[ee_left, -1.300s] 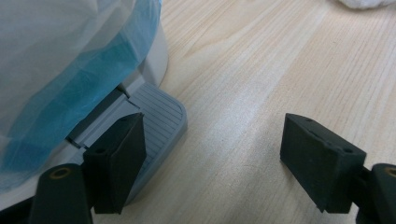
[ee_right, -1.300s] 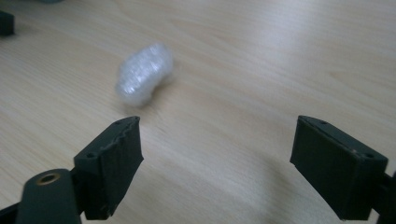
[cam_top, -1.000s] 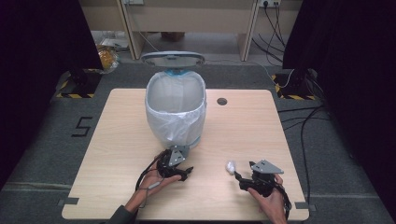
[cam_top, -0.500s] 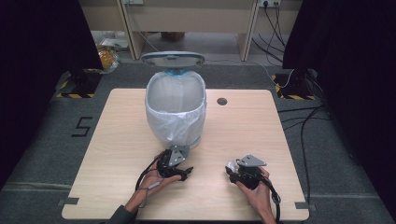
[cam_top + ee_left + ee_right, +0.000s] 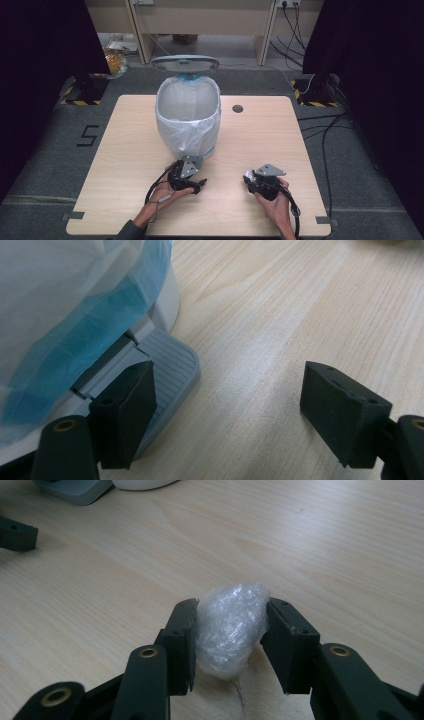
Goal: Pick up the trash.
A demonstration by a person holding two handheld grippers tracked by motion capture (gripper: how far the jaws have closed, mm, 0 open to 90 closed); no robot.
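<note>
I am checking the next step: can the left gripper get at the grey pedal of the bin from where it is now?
Probably yes. The left gripper is open right at the pedal, one jaw over the pedal's ribbed top, and nothing lies between them on the table.

In the left gripper view, the bin [image 5: 75,315] is cut off by the top and left edges, and part of its grey pedal [image 5: 167,365] is hidden behind one jaw. In the high view, the plastic wad [image 5: 248,176] is too small to be made out.
</note>
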